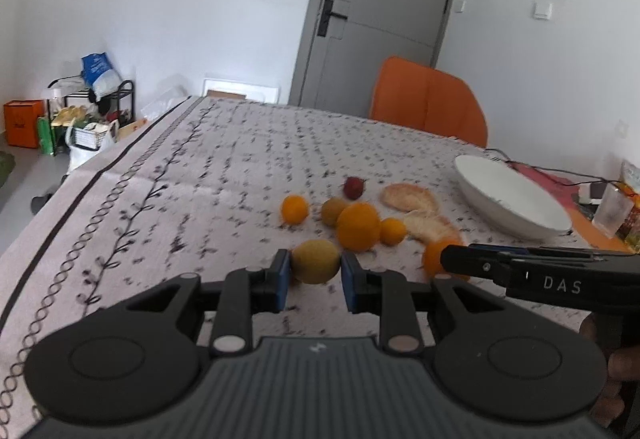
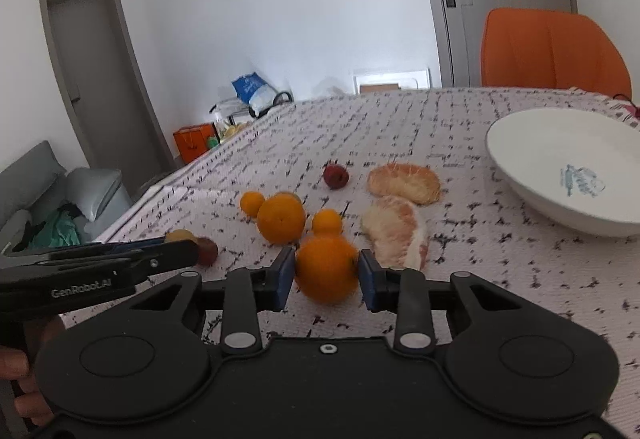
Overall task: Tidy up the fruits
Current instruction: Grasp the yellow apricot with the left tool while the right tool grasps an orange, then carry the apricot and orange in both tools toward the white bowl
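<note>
Left wrist view first: our left hand-held gripper [image 1: 315, 281] is clamped on a yellowish-green round fruit [image 1: 315, 261], both blue pads pressed against its sides, the fruit low over the patterned cloth of the surface [image 1: 160, 199]. Just beyond it we see a large orange [image 1: 357, 226] with smaller orange fruits beside it, a dark red fruit [image 1: 354, 187] farther back, and two peeled pomelo segments [image 1: 410, 197] lying toward the white bowl [image 1: 516, 213]. The bowl sits at the right of the surface, apart from the fruit cluster, and holds no fruit that we can see.

From the right wrist view, our right hand-held gripper [image 2: 326, 275] has an orange [image 2: 326, 271] between its blue pads, which touch it on both sides, so it is gripped. The orange rests on or just above the cloth; we cannot tell which. Behind it lie a second large orange and small ones, and the pomelo segments are just to its right. An orange chair [image 2: 552, 51] stands behind the far edge of the surface.
</note>
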Available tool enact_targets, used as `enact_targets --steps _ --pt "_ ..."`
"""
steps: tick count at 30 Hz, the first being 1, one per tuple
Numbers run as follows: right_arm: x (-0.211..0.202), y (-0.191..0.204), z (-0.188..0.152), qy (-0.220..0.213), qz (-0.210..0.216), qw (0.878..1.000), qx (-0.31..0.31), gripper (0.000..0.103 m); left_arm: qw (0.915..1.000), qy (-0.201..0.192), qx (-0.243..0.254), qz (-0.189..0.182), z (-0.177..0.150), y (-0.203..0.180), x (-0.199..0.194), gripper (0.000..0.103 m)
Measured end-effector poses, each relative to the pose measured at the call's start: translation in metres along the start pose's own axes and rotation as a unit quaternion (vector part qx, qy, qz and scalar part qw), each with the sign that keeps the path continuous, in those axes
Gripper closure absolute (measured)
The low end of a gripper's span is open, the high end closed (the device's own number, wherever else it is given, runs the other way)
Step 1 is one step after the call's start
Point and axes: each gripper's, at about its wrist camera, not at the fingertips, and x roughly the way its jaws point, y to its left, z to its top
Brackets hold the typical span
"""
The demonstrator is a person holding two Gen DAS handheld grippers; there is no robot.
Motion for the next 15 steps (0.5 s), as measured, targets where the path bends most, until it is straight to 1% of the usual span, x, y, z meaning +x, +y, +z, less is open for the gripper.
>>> enact_targets --steps 2,3,4,7,10,11,12,14,15 --pt "-0.006 -0.003 0.003 -0.008 -0.003 1.000 0.005 0.075 1.0000 -0.002 0.005 -0.004 0.003 -0.005 0.002 0.078" --pt "-0.007 -0.004 0.004 -0.011 -0.004 1.000 0.005 0.082 1.0000 -0.004 0.006 -0.007 0.004 -0.008 0.003 0.078" --pt "-0.009 -0.005 0.004 -0.013 -0.004 1.000 0.004 0.093 0.9999 -0.004 0.006 -0.010 0.005 -0.010 0.004 0.078" --pt "-0.010 -0.008 0.005 -0.016 -0.004 1.000 0.004 0.095 0.9998 -0.006 0.012 -0.016 0.007 -0.017 0.006 0.078" --pt "-0.011 -0.011 0.005 -0.012 -0.007 1.000 0.017 0.094 0.9998 -0.007 0.007 -0.015 0.009 -0.017 0.006 0.077" --pt "-0.013 -0.010 0.006 -0.013 -0.003 1.000 0.017 0.093 0.9999 -0.008 0.005 -0.013 0.009 -0.016 0.005 0.078" --pt "-0.015 -0.009 0.007 -0.016 -0.001 1.000 0.016 0.088 0.9999 -0.009 0.003 -0.011 0.009 -0.015 0.003 0.078" --pt "-0.019 -0.006 0.007 -0.019 -0.003 1.000 0.017 0.070 0.9999 -0.008 -0.003 -0.008 0.008 -0.011 0.001 0.078" --pt "-0.020 -0.004 0.007 -0.019 -0.002 1.000 0.015 0.060 0.9999 -0.008 -0.004 -0.006 0.007 -0.010 0.000 0.077"
